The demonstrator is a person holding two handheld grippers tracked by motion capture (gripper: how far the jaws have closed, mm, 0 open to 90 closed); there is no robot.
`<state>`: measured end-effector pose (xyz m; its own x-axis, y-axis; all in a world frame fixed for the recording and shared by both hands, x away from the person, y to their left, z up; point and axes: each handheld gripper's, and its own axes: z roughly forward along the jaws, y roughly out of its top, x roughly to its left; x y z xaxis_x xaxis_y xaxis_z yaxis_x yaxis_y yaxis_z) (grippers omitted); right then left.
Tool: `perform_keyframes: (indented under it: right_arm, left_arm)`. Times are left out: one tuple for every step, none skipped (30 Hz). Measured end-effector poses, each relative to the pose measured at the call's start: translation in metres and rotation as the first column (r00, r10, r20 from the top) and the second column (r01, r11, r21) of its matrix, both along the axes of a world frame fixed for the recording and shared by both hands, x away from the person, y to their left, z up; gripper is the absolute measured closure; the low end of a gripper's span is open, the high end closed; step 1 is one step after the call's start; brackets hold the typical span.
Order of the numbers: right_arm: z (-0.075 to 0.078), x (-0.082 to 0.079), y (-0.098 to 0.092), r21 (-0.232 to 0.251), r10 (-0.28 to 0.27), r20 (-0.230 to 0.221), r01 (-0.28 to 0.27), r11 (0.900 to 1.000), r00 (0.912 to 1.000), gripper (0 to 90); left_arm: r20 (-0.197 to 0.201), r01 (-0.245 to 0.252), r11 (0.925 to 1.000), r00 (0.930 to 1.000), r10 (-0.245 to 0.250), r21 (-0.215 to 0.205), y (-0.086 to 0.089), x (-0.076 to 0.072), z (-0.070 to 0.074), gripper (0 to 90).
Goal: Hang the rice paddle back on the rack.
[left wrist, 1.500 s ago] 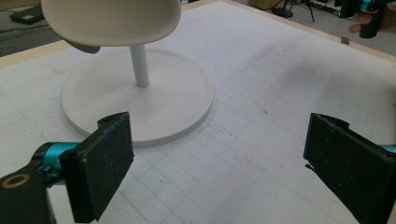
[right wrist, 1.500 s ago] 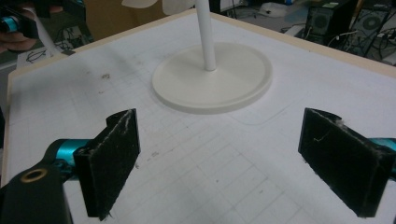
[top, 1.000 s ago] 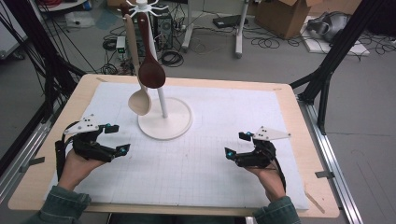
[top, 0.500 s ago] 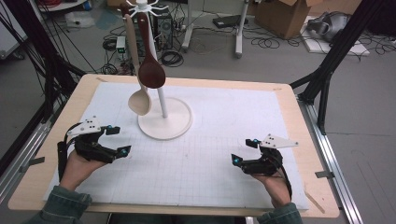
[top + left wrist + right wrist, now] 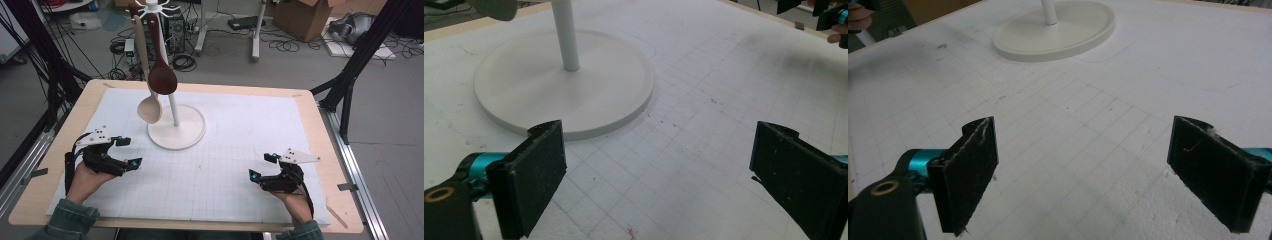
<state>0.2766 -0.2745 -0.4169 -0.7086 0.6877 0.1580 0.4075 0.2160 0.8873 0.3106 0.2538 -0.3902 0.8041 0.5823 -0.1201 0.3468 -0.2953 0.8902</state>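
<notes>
Since a second ago the right gripper (image 5: 264, 167) has drawn back toward the person and sunk a little; the left gripper (image 5: 128, 152) has barely shifted. Both have jaws wide apart, holding nothing. Ahead of the left fingers (image 5: 531, 175), and nearer them than the right, a pale wooden spoon (image 5: 148, 106) and a dark brown wooden spoon (image 5: 161, 75) hang upright, bowls down, on the white round-based stand (image 5: 186, 134).

- white stand (image 5: 176, 131)
- dark brown spoon (image 5: 161, 79), pale wooden spoon (image 5: 149, 109)
- white mat (image 5: 240, 150) with a faint grey grid
- black grippers, teal accents: left gripper (image 5: 127, 151), right gripper (image 5: 262, 166)
</notes>
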Motion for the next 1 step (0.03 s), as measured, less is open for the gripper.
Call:
perform_keyframes:
  right_arm:
    - [-0.0002, -0.0001, 0.0003, 0.001, 0.004, -0.005, -0.004, 1.0, 1.0, 12.2]
  left_arm:
    - [0.0, -0.001, 1.0, 1.0, 0.001, 0.001, -0.0001, 0.0003, 0.0, 8.4]
